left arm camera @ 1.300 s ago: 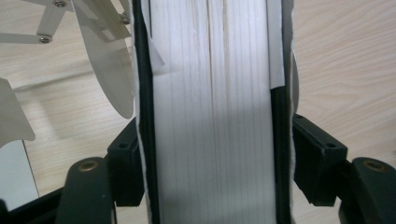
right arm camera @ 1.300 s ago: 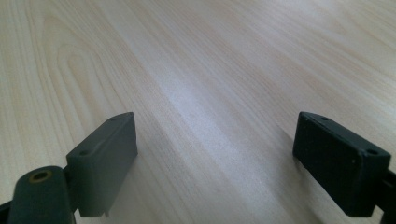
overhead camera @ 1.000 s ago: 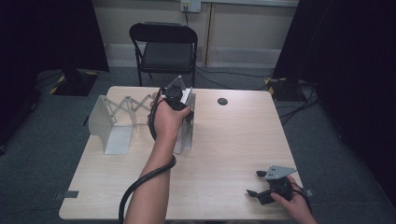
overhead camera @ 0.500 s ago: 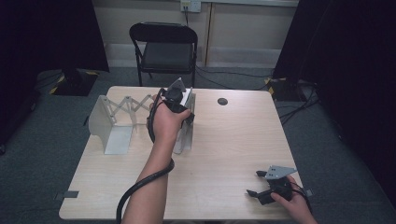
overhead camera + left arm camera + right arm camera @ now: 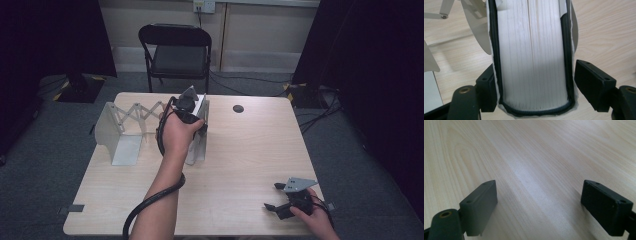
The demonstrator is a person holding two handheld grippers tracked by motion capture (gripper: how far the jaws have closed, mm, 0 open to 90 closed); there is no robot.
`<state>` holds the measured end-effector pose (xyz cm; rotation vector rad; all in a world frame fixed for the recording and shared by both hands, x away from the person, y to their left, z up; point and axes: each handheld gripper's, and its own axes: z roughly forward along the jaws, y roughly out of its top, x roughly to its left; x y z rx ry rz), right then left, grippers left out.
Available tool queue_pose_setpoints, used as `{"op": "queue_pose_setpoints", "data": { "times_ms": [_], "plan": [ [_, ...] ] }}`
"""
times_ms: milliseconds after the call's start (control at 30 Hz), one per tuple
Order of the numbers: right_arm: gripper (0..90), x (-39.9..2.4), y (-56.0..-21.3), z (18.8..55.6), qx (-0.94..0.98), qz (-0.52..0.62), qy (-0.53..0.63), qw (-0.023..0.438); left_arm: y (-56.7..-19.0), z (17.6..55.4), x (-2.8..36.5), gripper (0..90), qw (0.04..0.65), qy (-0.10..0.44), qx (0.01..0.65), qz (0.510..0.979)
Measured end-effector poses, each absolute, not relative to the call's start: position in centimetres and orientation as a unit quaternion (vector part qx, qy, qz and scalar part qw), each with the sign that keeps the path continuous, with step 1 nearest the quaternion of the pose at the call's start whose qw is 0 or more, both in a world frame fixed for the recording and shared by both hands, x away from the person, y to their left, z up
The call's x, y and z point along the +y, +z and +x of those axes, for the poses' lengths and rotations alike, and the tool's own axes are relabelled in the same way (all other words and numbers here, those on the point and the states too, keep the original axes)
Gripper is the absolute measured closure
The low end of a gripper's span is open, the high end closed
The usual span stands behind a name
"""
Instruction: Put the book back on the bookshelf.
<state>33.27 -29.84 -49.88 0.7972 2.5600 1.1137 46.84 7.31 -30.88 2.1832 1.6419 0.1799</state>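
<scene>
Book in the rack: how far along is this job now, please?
Done: the book stands upright at one end of the rack. In hand: the left gripper is around the book, and its fingers have just been opening, with a gap beside one of them. Left: probably pulling that gripper away. The right gripper waits open over the table.

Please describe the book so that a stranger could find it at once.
Look at the wooden table, then at the white folding rack on its left half. The book stands at the rack's right end, between the left tool's jaws: thick white pages inside a dark cover.
</scene>
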Motion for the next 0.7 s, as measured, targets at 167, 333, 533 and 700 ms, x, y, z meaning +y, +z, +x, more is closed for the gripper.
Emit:
{"op": "queue_pose_setpoints", "data": {
  "times_ms": [167, 333, 533, 700],
  "plan": [
    [13.2, -29.8, -49.9, 33.3, 0.876, 0.273, 0.381, 0.119, -30.8, 46.6, 7.5, 26.3, 0.204, 0.062, 0.586, 0.782],
    [13.2, -29.8, -49.9, 33.3, 0.875, 0.273, 0.381, 0.119, -30.9, 46.3, 7.7, 26.4, 0.206, 0.062, 0.584, 0.783],
    [13.2, -29.8, -49.9, 33.3, 0.875, 0.273, 0.381, 0.119, -30.9, 45.8, 7.9, 26.5, 0.208, 0.060, 0.584, 0.782],
    [13.3, -29.8, -49.9, 33.3, 0.875, 0.273, 0.381, 0.119, -30.9, 45.3, 8.1, 26.5, 0.212, 0.057, 0.581, 0.784]
  ]
}}
